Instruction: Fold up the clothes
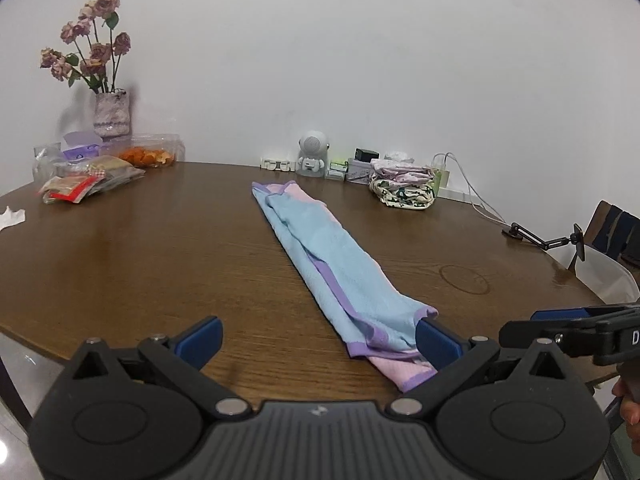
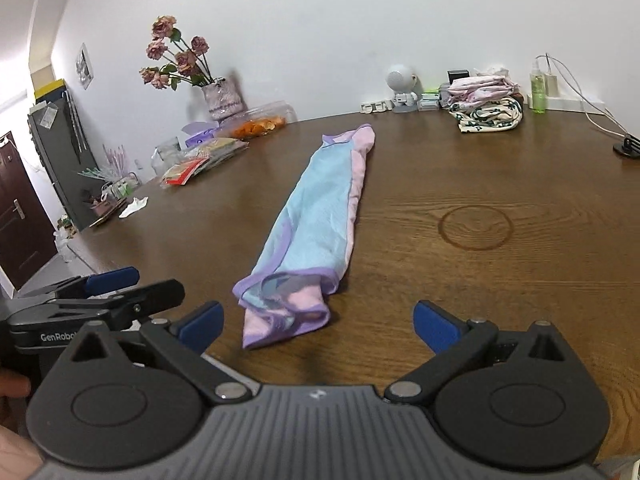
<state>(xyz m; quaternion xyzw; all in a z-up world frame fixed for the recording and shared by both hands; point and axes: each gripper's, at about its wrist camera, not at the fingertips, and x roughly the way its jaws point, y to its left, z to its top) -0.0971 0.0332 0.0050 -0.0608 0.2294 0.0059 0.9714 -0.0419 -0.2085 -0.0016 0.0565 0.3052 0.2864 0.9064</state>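
- Both my grippers, left gripper (image 1: 318, 336) and right gripper (image 2: 318, 326), hang released, grasping nothing, above the table's (image 1: 120, 264) near edge.
- The garment (image 2: 316, 216) lies mid-table, a long strip, likely ready for end-to-end folding.

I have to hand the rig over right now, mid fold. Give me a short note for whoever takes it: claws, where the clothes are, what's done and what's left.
Left claw: open, empty, at the table's near edge; its right finger sits beside the garment's near end.
Right claw: open, empty, just right of the near end.
Blue, pink and purple garment: folded lengthwise into a long narrow strip on the wooden table, running away from you; near end a bit rumpled.
Folded pile: at the far edge by the wall, to the right.
Done: lengthwise fold.
Left: probably fold the strip end to end, then move it to the pile.
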